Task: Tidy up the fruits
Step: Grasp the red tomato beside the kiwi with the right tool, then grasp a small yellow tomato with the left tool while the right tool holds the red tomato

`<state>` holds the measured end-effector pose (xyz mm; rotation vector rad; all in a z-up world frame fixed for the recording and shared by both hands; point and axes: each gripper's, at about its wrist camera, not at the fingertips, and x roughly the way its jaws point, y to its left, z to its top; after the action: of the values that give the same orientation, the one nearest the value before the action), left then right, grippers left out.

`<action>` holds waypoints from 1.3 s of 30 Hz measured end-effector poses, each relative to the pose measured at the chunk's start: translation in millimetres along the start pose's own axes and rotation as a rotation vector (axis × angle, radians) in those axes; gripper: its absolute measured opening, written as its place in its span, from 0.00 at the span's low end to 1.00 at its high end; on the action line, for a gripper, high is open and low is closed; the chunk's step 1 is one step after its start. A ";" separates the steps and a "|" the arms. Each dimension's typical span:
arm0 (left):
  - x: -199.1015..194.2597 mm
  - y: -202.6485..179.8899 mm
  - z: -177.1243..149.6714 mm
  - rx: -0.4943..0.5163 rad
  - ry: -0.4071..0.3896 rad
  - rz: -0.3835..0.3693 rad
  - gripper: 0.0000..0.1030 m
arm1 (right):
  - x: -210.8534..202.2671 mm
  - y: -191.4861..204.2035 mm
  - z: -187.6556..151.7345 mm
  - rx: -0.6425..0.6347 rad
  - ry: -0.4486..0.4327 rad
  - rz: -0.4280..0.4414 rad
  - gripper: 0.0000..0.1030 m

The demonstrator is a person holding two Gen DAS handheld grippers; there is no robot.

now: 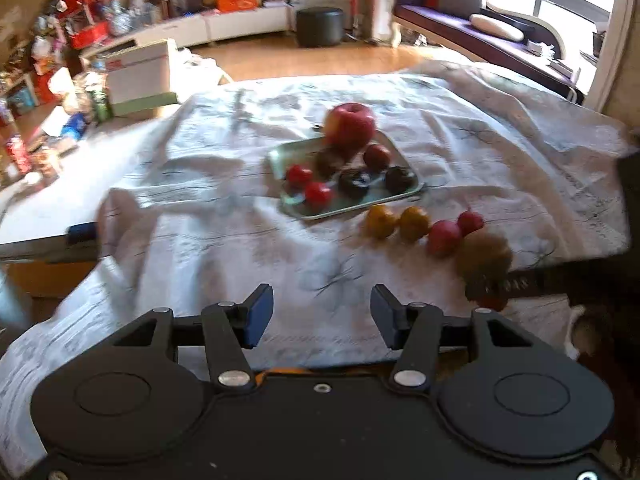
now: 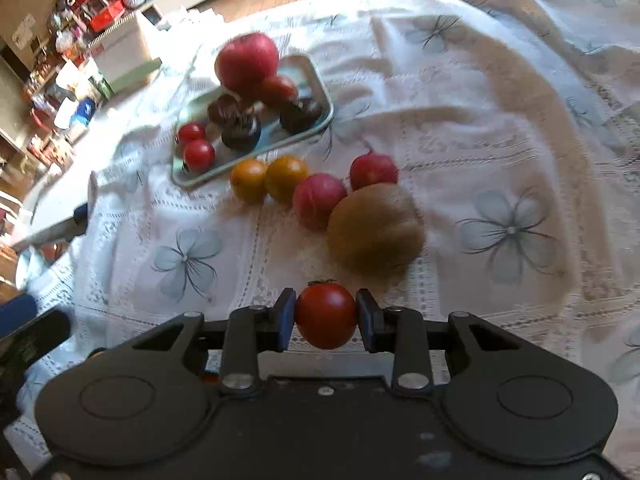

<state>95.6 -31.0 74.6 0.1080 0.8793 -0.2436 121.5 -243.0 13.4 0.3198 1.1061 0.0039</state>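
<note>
My right gripper (image 2: 326,318) is shut on a small red tomato (image 2: 326,316), low over the cloth just in front of a brown kiwi (image 2: 374,230). Behind the kiwi lie two pink-red plums (image 2: 320,200) and two orange fruits (image 2: 266,178) in a row. A metal tray (image 2: 316,80) farther back holds a big red apple (image 2: 246,60), two red tomatoes (image 2: 198,154) and several dark fruits. My left gripper (image 1: 322,316) hangs open and empty above bare cloth, well short of the tray (image 1: 280,156) and the apple (image 1: 350,124). The kiwi (image 1: 484,256) lies to its right.
A white flowered tablecloth (image 2: 480,120) covers the table (image 1: 40,216), wrinkled in places. The table's left edge shows bare beside a white box (image 1: 140,76). Cluttered shelves line the far left wall; a black stool (image 1: 320,26) and a purple sofa (image 1: 480,32) stand beyond the table.
</note>
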 end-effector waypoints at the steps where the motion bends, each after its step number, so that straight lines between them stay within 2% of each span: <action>1: 6.8 -3.4 5.2 0.002 0.012 -0.009 0.58 | -5.4 -4.2 -0.2 0.004 -0.009 0.002 0.33; 5: 37.8 -20.8 26.2 0.012 0.038 -0.011 0.58 | -19.6 -18.7 -1.2 0.010 -0.051 -0.019 0.33; 10: 73.0 -41.4 50.7 0.024 0.035 -0.006 0.58 | -32.6 -35.0 -9.8 -0.007 -0.145 -0.087 0.33; 13: 94.2 -52.2 62.6 0.022 0.031 0.019 0.58 | -32.5 -40.1 -14.9 -0.010 -0.170 -0.083 0.33; 21: 148.1 -65.3 71.3 -0.008 0.113 0.056 0.58 | -30.8 -41.7 -15.7 -0.006 -0.164 -0.051 0.33; 25: 160.2 -60.6 70.1 -0.045 0.121 0.090 0.58 | -29.0 -42.7 -15.8 0.004 -0.156 -0.041 0.33; 33: 173.8 -57.4 69.1 -0.069 0.132 0.088 0.59 | -22.6 -40.3 -15.3 -0.009 -0.135 -0.035 0.33; 34: 173.9 -57.8 68.2 -0.067 0.130 0.084 0.55 | -22.8 -40.1 -15.6 -0.009 -0.132 -0.033 0.33; 35: 173.6 -57.8 67.5 -0.063 0.128 0.066 0.43 | -22.7 -40.4 -15.7 -0.009 -0.131 -0.032 0.33; 36: 173.1 -57.0 66.6 -0.064 0.133 0.029 0.42 | -22.7 -40.6 -15.7 -0.008 -0.131 -0.032 0.33; 39: 166.7 -55.2 62.9 -0.066 0.118 0.022 0.41 | -23.1 -41.1 -15.8 -0.005 -0.130 -0.031 0.33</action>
<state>230.7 -124.3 -14.0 0.0711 1.0018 -0.1892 90.8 -281.9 16.8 0.2940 0.9814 -0.0411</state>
